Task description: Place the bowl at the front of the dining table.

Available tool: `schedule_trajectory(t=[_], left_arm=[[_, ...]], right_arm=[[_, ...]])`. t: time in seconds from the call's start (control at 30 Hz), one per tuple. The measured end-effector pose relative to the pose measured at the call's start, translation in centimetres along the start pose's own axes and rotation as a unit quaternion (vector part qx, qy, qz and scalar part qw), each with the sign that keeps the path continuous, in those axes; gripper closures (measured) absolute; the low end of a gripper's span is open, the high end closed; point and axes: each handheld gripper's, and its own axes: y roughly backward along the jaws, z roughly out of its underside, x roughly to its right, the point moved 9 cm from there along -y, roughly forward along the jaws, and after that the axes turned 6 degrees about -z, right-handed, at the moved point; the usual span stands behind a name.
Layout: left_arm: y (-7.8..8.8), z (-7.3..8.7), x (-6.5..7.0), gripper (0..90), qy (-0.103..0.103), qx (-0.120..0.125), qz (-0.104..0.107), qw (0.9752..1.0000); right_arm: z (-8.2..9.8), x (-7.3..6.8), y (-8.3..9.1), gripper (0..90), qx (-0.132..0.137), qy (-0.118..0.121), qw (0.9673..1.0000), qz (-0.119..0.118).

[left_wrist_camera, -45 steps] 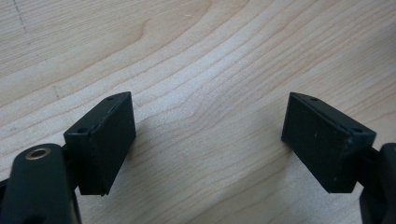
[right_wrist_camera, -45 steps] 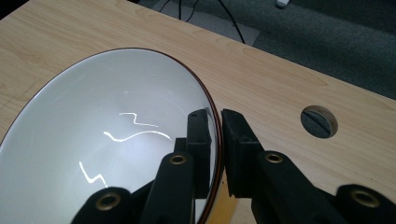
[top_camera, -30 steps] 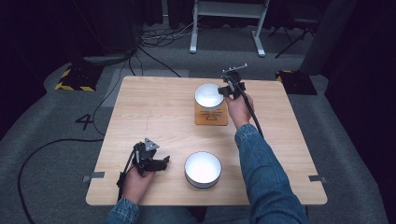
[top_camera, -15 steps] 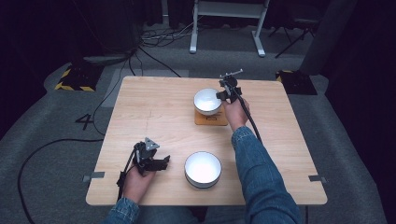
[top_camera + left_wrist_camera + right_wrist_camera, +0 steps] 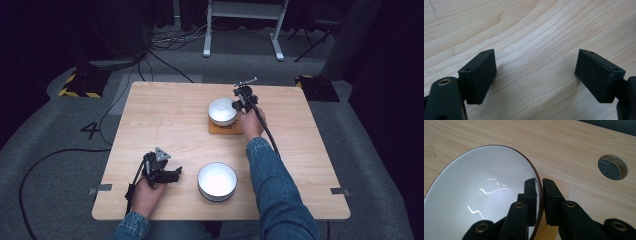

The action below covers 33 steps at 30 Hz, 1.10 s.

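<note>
Our right gripper has its fingers pinching the rim of the far bowl, one inside, one outside; the bowl sits on an orange mat at the far right of the worktop. We judge the thin, glossy rim could slip and tip. Our left gripper, fingers spread, rests on bare wood near left, beside the near bowl.

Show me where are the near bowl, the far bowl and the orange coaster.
near bowl (image 5: 217, 180), high view, middle of its white inside.
far bowl (image 5: 221, 110), high view, its white inside.
orange coaster (image 5: 225, 130), high view, its near edge.
</note>
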Motion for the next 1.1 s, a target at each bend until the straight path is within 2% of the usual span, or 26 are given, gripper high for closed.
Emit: schedule_trajectory(t=[0.43,0.47,0.6,1.1], left_arm=[[0.0,0.0,0.0,17.7,0.000,-0.001,0.001,1.0000],[0.0,0.0,0.0,17.7,0.000,-0.001,0.001,1.0000],[0.0,0.0,0.0,17.7,0.001,-0.001,0.000,1.0000],[0.0,0.0,0.0,17.7,0.000,-0.001,0.000,1.0000]], right_arm=[[0.9,0.7,-0.1,82.2,-0.006,0.003,1.0000,0.006],[1.0,0.9,-0.1,81.9,-0.005,-0.003,1.0000,0.007],[1.1,1.3,0.2,80.4,0.003,-0.002,1.0000,0.006],[0.5,0.7,2.0,70.0,0.017,0.011,0.9998,-0.006]])
